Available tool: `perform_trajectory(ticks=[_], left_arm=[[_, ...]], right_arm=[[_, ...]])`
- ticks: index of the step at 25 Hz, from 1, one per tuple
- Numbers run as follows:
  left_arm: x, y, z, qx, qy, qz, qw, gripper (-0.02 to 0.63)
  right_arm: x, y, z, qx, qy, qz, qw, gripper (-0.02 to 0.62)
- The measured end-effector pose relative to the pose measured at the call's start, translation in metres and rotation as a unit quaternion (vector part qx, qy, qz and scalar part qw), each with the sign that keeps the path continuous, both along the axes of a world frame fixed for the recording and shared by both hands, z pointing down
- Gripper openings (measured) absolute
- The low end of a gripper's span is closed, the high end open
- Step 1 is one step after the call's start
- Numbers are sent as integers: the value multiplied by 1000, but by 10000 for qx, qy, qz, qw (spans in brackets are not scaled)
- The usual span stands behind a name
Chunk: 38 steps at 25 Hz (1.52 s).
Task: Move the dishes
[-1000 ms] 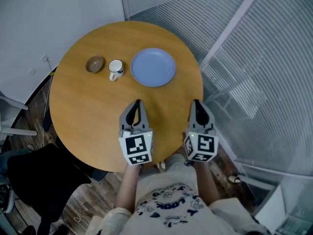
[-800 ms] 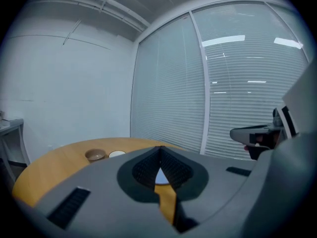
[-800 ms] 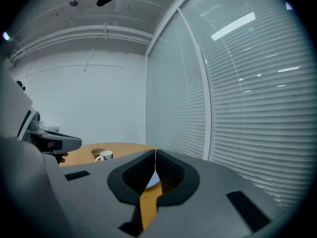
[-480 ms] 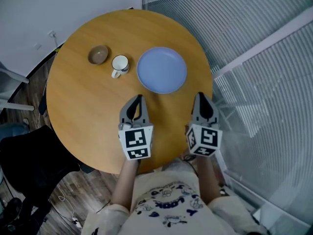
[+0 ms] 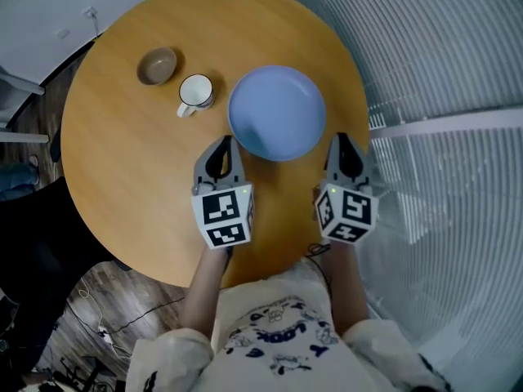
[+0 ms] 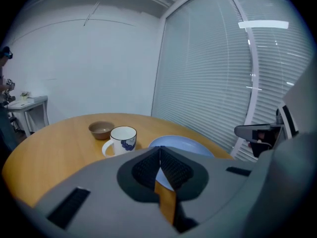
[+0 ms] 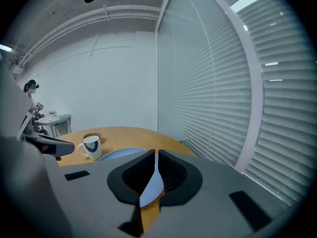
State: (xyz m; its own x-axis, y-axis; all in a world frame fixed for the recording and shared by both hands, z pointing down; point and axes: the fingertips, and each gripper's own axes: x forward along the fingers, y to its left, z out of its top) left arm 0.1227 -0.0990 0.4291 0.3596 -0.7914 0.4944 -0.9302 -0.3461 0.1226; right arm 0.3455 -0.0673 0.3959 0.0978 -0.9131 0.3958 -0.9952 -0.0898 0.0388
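Observation:
A round wooden table [image 5: 122, 162] carries a small brown bowl [image 5: 157, 65], a white mug [image 5: 196, 92] with a blue pattern, and a wide blue plate [image 5: 276, 111]. My left gripper [image 5: 225, 139] is shut and empty, its tip just short of the plate's near left rim. On the other side, the right gripper [image 5: 337, 136] is likewise shut and empty, close beside the plate's near right rim. The left gripper view shows bowl [image 6: 101, 129], mug [image 6: 120, 140] and plate [image 6: 181, 145] beyond the closed jaws. From the right gripper view, mug [image 7: 90, 147] and plate [image 7: 121, 154] appear at the left.
Slatted window blinds [image 5: 441, 72] run close along the table's right side. A dark chair [image 5: 33, 260] stands by the table's near left edge, with cables on the wood floor [image 5: 106, 325]. A white wall [image 6: 89, 73] lies behind the table.
Both grippers have moved forward and lower over the table, from near its front edge up to the blue plate's near rim. Both stayed shut.

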Motion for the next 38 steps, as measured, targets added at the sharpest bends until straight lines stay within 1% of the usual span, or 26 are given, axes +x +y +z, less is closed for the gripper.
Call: perform_trajectory(ticks=[7,11,13,14,15,16,18,23,29,35,37,38], left_arm=[[6,-17,37,-444,-3,-302,9986,3],[4,-25,53,-613,-56,-453,9971,5],[4,-28,60,-707,-36,-537,9960,21],[3,-29,63,-761,-19,-590,9954,38],[1,-31,65,-818,5,-649,9945,48],[-1,-32,67,-871,36,-707,9937,55],[-2,-35,72,-937,99,-781,9925,70],[5,-38,83,-1072,118,-777,9911,90],[8,-40,93,-1138,170,-886,9894,94],[9,-42,108,-1379,173,-967,9856,94],[11,-43,109,-1405,115,-931,9856,94],[12,-43,110,-1403,79,-906,9859,92]], right_arm=[[9,-39,34,-276,78,-318,9991,8],[16,-55,50,-419,79,-391,9983,9],[21,-61,59,-504,61,-390,9979,12],[22,-64,64,-559,18,-402,9976,31],[22,-67,68,-616,-40,-421,9972,71],[22,-69,73,-671,-95,-433,9968,94],[23,-73,81,-759,-135,-421,9961,92],[34,-78,101,-948,-148,-339,9948,94],[38,-80,123,-1216,-191,-329,9918,92],[41,-82,142,-1478,-341,-306,9880,92],[39,-82,144,-1535,-320,-367,9869,61],[38,-82,144,-1539,-278,-394,9869,58]])
